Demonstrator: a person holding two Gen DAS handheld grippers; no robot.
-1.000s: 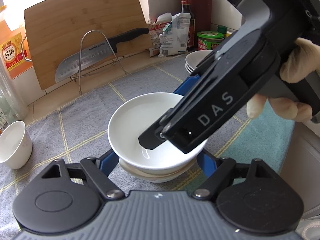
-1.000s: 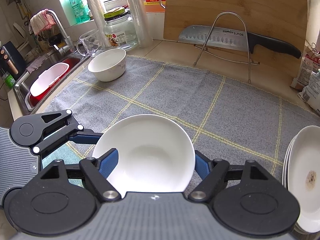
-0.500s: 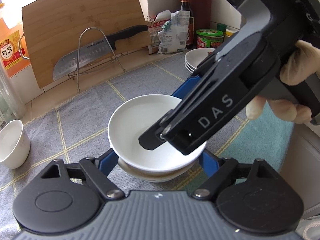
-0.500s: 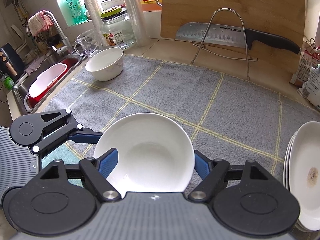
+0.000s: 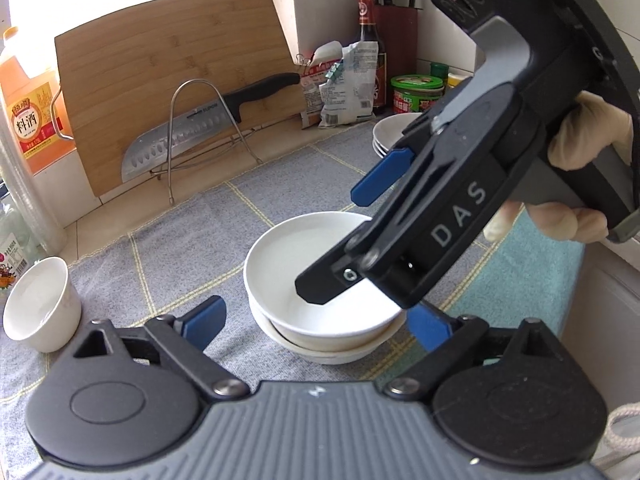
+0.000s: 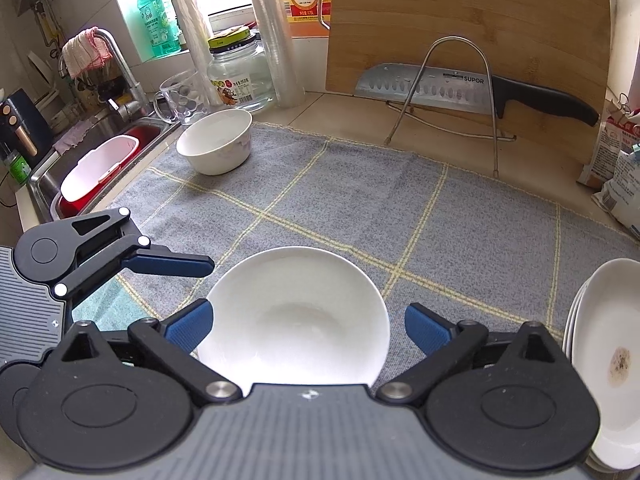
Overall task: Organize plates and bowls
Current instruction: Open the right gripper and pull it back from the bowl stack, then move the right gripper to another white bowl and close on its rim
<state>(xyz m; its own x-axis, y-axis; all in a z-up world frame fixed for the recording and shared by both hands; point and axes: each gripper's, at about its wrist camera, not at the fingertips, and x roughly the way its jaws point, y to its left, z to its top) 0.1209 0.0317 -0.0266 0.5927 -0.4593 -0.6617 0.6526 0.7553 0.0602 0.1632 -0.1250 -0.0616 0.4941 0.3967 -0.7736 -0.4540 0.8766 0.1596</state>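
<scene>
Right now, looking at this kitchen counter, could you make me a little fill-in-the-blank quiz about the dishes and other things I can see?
1. The shallow white bowl between the blue pads sits nested on top of another ____.
2. The cleaver leans on a wire rack in front of a bamboo ____.
3. The stack of plates at the right has a brown ____ on its top plate.
4. The small deep bowl stands near the ____.

Missing words: bowl; cutting board; stain; sink
</scene>
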